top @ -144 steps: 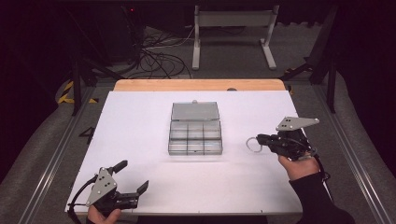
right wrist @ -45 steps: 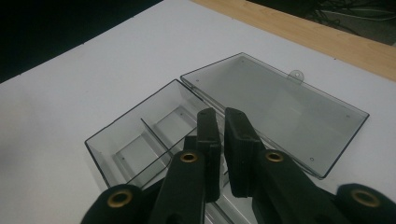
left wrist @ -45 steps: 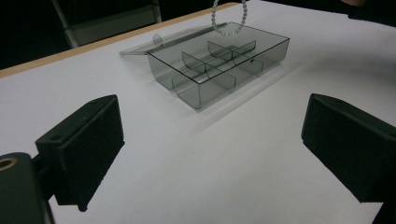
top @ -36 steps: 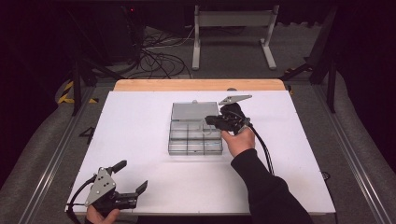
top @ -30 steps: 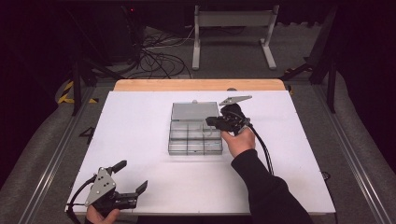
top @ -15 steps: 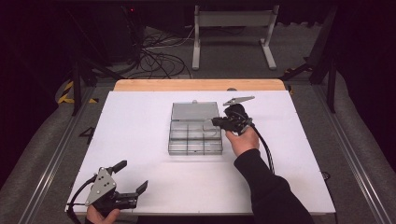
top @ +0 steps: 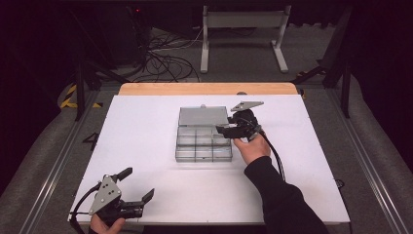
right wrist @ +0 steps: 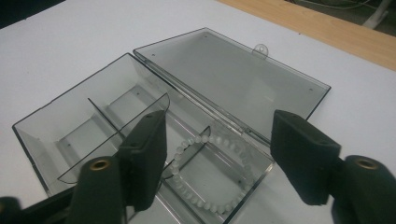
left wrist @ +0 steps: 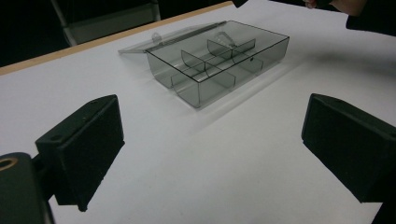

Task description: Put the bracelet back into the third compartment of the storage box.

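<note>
A clear grey compartment box (top: 203,145) stands mid-table with its lid (top: 203,116) laid open flat behind it. My right gripper (top: 221,130) hovers at the box's back right corner, open. In the right gripper view a white bead bracelet (right wrist: 224,141) lies loose in the compartment under the open right gripper (right wrist: 222,161), beside the lid (right wrist: 233,70). My left gripper (top: 137,184) rests open at the table's front left corner, far from the box. The left gripper view has the box (left wrist: 219,60) ahead of the open left gripper (left wrist: 212,144), nothing between its jaws.
The white table (top: 146,126) has a wooden strip (top: 209,88) along its back edge. Cables and a metal stand (top: 243,29) lie on the floor beyond. The other compartments (right wrist: 70,126) hold nothing. The person's right hand (left wrist: 327,4) shows past the box.
The right gripper carried the bracelet from the table's right side to the box, let it go into a compartment, and has drawn back slightly. The left gripper stayed put.
</note>
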Demonstrator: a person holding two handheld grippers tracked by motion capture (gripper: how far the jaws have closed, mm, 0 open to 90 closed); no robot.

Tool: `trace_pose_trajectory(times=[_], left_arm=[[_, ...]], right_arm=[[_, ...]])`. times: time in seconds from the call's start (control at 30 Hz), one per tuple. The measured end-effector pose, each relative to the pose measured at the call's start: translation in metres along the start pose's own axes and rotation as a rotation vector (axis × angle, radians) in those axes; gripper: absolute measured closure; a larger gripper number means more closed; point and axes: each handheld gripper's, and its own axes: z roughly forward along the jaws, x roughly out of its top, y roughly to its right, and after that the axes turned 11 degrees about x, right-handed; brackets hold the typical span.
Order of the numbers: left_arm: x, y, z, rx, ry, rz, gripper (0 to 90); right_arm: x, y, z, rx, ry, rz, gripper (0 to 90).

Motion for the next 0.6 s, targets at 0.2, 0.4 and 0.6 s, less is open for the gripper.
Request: trace_pose_trajectory(times=[0.2,0.4,0.6], left_arm=[[0.0,0.0,0.0,0.0,0.001,-0.001,6.3],[0.0,0.0,0.0,0.002,0.003,0.0,6.2],[0.0,0.0,0.0,0.003,0.002,0.0,6.2]], right_arm=[[0.005,-0.009,-0.012,0.0,0.041,-0.042,18.0],[0.009,-0.022,-0.026,-0.003,0.07,-0.098,11.1],[0.01,-0.031,-0.035,0.007,0.077,-0.123,8.9]])
